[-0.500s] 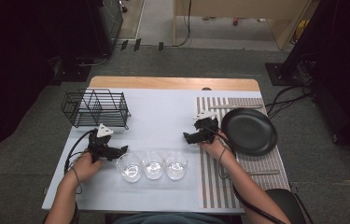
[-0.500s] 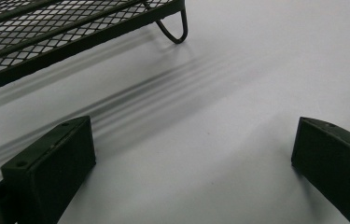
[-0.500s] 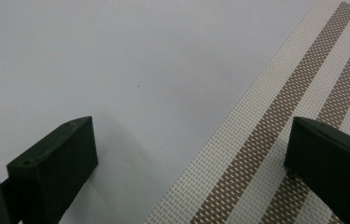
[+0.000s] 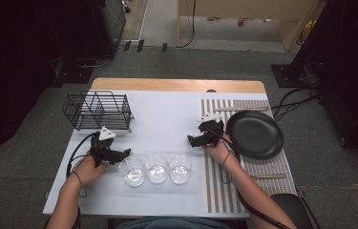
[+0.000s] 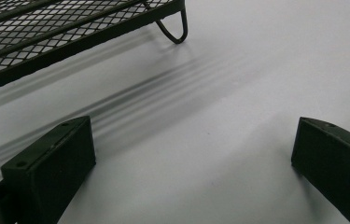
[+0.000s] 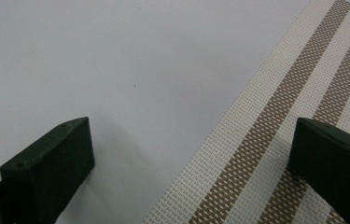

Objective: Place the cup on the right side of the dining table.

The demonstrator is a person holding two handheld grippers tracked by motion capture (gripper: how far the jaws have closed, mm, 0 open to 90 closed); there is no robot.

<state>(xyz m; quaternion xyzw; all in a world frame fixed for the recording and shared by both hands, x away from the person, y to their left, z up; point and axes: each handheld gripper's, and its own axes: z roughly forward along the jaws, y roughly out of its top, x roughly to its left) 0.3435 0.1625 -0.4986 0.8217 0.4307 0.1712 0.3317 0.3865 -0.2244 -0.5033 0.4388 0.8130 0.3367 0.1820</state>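
Left glass [image 4: 132, 171] just beside left hand-held gripper [image 4: 125, 154], untouched.

Three glasses [image 4: 156, 168]; one wire rack [image 4: 98, 111]; one black plate [image 4: 255, 134]; one striped placemat [image 4: 224, 191].

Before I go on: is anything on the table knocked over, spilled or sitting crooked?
Nothing stands out. The three glasses stand upright in a tidy row near the front edge, the wire rack sits level at the back left, and the black plate lies flat on the striped mat. No spill shows on the table.
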